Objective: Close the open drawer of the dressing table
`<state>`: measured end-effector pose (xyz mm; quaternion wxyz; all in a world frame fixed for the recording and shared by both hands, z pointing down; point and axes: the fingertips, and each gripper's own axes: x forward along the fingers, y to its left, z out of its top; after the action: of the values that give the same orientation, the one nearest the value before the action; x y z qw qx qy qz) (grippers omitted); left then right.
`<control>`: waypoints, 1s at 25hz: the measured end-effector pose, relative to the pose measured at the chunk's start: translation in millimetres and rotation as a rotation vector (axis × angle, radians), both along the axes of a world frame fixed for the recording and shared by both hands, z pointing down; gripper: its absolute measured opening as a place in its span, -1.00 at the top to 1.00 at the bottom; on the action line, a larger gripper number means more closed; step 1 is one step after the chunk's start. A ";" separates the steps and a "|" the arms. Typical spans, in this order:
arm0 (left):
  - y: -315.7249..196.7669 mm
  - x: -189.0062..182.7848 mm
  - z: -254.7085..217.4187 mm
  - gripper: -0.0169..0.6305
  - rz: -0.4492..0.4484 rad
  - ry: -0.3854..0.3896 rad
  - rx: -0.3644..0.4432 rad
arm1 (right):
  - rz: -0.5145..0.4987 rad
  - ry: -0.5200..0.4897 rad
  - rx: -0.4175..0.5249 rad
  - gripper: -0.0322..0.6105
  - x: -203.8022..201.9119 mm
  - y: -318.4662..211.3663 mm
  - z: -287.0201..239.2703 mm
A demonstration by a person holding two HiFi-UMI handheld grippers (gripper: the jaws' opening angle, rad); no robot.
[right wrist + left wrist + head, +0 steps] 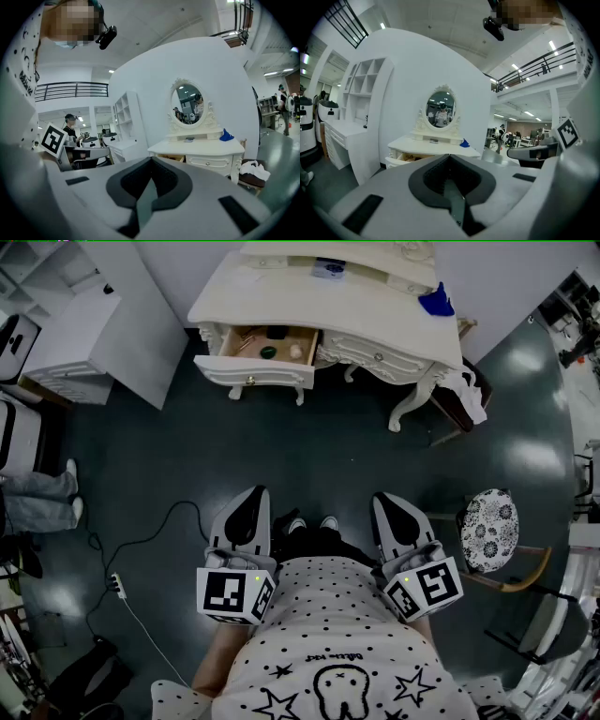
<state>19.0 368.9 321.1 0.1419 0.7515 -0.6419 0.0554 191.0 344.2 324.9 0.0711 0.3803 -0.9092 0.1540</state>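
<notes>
Left gripper (254, 493) jaws together, empty, right gripper (385, 499) jaws together, empty, both well apart from dressing table (361, 307), left-hand drawer (255, 369) standing open

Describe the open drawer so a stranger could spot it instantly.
The white dressing table with the oval mirror has two drawers under its top. The open drawer is the left one in the head view; unlike the closed drawer beside it, it is pulled out, showing a wooden inside holding small items.
</notes>
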 end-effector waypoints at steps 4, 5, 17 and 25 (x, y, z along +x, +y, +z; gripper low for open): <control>3.0 5.6 -1.3 0.91 0.005 0.000 0.005 | -0.001 -0.005 -0.002 0.87 3.7 3.1 0.5; 3.7 7.1 -1.6 0.91 0.007 -0.001 0.007 | -0.001 -0.005 -0.002 0.87 4.8 3.9 0.7; 1.3 20.1 -4.0 0.91 -0.014 -0.011 0.024 | -0.019 -0.002 0.015 0.87 20.5 -0.8 0.9; -6.2 30.8 -1.6 0.91 -0.040 -0.001 0.025 | -0.035 -0.011 0.001 0.87 31.4 -9.8 5.6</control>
<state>49.8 362.7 319.5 0.1333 0.7403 -0.6574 0.0449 222.4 334.4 330.5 0.0683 0.3634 -0.9162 0.1543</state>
